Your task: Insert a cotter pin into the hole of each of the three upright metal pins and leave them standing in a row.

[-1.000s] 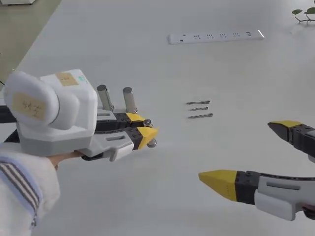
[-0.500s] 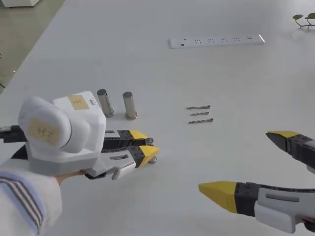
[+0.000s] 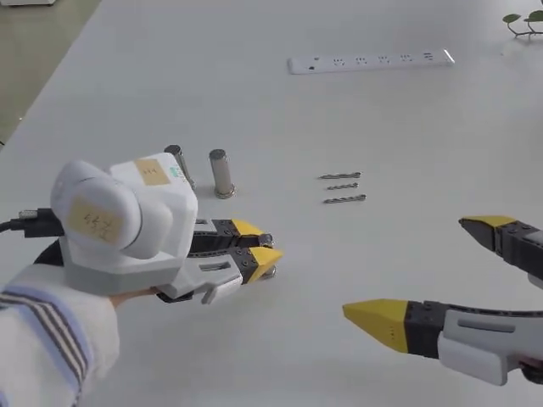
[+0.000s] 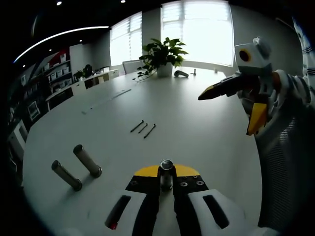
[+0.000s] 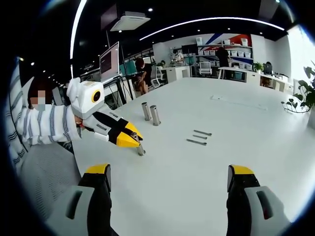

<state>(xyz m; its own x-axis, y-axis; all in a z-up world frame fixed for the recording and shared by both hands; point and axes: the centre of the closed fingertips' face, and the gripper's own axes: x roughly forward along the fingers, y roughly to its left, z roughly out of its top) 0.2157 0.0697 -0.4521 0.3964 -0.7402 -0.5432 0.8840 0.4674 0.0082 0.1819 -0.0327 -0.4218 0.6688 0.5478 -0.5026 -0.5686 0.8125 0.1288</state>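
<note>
– Cotter pins (image 3: 343,187): are any in a hole yet?
– None. All three lie loose, side by side, out on the middle of the surface (image 3: 407,127), touching nothing else.
– And the metal pins (image 3: 222,174)?
– Two stand upright, just beside each other, toward the left edge of the surface. The third pin (image 4: 166,173) is clamped between the left tongs (image 3: 263,243), nearer the front edge than the other two and apart from them. It looks upright. Whether its foot touches the surface, I cannot tell.
– The right tongs (image 3: 416,267)?
– Spread wide with nothing between them, toward the front right corner, well short of the cotter pins.
– So how far along is it?
– Barely begun, I'd judge. No hole is filled, and there is no row of three while one pin sits off in the tongs. What's left is three insertions, then all three set in line.
– What comes first, by your guess?
– Probably the right tongs going for a cotter pin while the left ones steady the third pin. Thin wire lying flat may be fiddly to pinch.
</note>
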